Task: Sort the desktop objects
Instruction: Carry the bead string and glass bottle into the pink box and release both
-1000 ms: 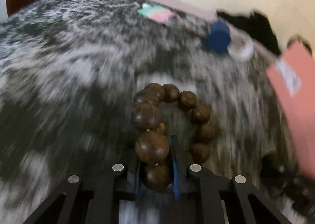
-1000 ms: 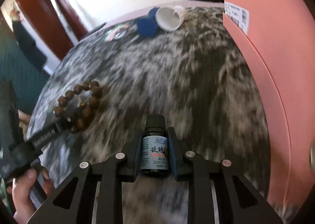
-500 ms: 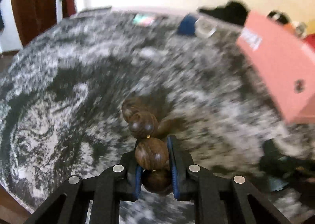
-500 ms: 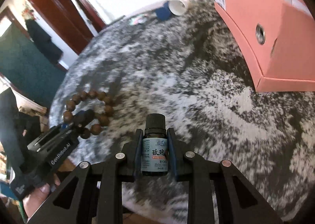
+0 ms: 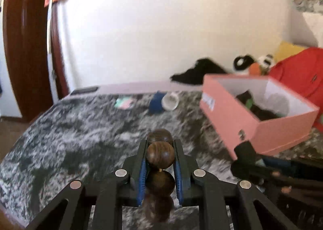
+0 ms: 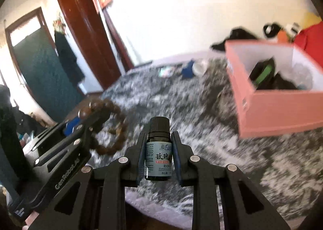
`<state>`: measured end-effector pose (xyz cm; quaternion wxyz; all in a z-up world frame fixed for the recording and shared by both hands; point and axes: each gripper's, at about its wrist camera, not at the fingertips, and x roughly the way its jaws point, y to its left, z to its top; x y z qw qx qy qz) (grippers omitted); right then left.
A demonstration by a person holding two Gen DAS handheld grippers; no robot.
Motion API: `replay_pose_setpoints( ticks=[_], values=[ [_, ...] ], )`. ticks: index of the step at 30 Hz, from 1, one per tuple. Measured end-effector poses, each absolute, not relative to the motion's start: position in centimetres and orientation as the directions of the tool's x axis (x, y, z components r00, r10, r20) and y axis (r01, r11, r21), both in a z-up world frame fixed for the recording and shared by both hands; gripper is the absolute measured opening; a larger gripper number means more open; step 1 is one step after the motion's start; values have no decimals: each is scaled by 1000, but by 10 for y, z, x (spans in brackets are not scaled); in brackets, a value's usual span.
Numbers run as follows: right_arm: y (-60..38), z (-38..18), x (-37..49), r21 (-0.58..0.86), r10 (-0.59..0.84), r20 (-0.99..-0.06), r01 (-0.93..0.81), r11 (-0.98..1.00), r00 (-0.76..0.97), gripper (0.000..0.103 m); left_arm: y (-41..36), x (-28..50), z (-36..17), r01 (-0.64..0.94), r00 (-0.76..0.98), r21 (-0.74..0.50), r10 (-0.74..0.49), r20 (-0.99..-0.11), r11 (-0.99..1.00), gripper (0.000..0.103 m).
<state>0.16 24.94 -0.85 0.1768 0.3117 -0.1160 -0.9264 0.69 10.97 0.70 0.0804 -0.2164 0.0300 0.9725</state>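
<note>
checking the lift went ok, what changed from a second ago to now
Both grippers rose off the grey patterned cover. The bead bracelet, lying on it before, now hangs from the left gripper. The pink box's open inside has come into view. Unchanged: the right gripper clamps the small bottle; left grip holds.

Bright daylight, the white wall (image 5: 161,27) is nearly blown out. Heavy motion blur smears the mottled tabletop (image 6: 201,108), and fisheye bends the edges hard.
</note>
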Motion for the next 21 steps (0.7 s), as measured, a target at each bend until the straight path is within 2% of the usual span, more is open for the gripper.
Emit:
replay_pose_setpoints(
  ticks=[3, 7, 15, 19, 21],
  values=[
    [266, 13, 16, 285, -343, -475, 227, -931, -810, 26, 122, 12, 22, -249, -891, -20, 237, -387, -968, 20],
    [290, 39, 33, 224, -234, -387, 155, -962, -892, 26, 156, 8, 43, -337, -884, -15, 322, -338, -941, 20],
    [352, 113, 30, 149, 83, -193, -112, -982, -978, 27, 247, -37, 116, -524, -835, 27, 507, -215, -851, 20],
    [397, 161, -6, 182, 207, -112, -225, -957, -972, 27, 277, -92, 140, -600, -782, -3, 587, -208, -800, 20],
    [415, 167, -28, 194, 233, -120, -253, -948, -965, 26, 287, -120, 131, -612, -768, -15, 598, -229, -791, 20]
  ],
)
